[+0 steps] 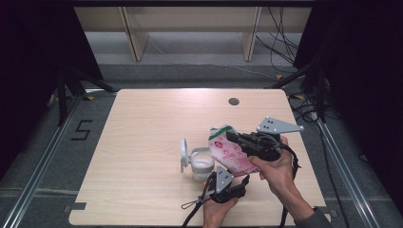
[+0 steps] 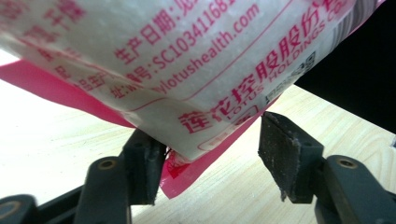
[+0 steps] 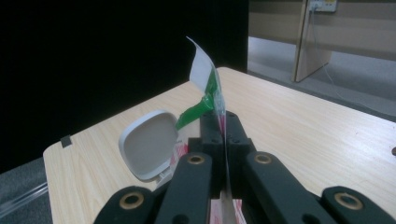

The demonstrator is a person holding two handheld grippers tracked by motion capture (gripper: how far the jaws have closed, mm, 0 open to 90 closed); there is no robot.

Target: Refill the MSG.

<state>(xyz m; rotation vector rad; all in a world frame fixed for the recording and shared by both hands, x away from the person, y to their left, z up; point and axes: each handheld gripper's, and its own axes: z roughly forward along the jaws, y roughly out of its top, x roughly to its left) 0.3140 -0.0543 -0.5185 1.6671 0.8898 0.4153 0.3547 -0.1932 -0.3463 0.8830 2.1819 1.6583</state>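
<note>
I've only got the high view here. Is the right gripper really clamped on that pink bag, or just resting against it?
Observer: Clamped. In the right gripper view, the right gripper has its jaws shut on the thin top edge of the bag, just under the green strip.
Operator: And the left one, underneath?
Observer: Open. In the left gripper view, the left gripper has its jaws apart with the bag's bottom corner between them. One pad is clear of the bag.

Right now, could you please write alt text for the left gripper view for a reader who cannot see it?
A white bag with red Chinese print and a pink edge hangs between the open left claw, its corner against one black jaw. Pale wood table lies beneath.
</note>
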